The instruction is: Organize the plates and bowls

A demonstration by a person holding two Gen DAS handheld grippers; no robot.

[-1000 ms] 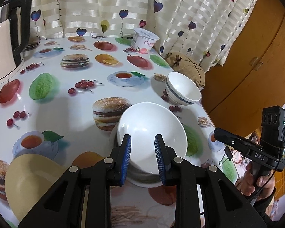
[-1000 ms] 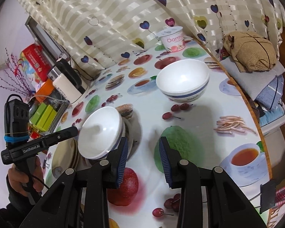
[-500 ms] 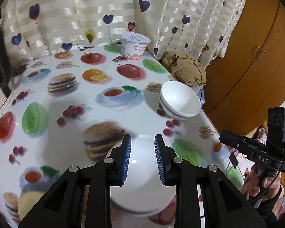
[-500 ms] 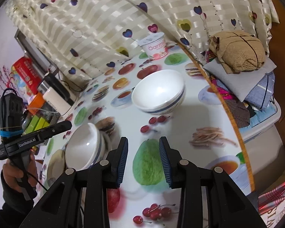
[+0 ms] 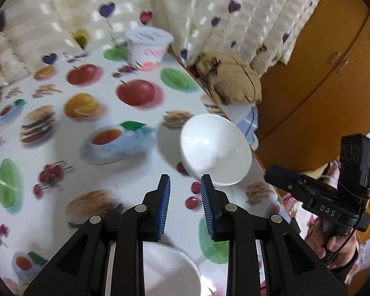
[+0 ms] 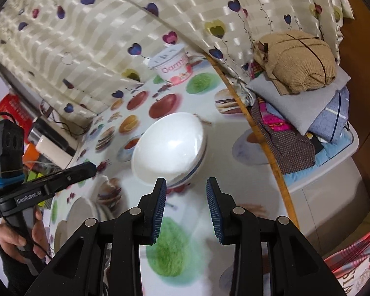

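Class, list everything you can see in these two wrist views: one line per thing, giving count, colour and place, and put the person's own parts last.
bowl with blue band: one, white, upright near the table's edge, ahead of both grippers.
stacked bowls: count unclear, white, under the left gripper.
yogurt tub: one, white and pink, far end by the curtain.
tablecloth: one, white with fruit and burger prints, covering the table.
curtain: one, cream with hearts, behind the table.
folded clothes: a pile, tan, grey and blue, beside the table.
cupboard: one, wooden, right of the curtain.
left gripper: black with blue pads, open, empty.
right gripper: same, open, empty.
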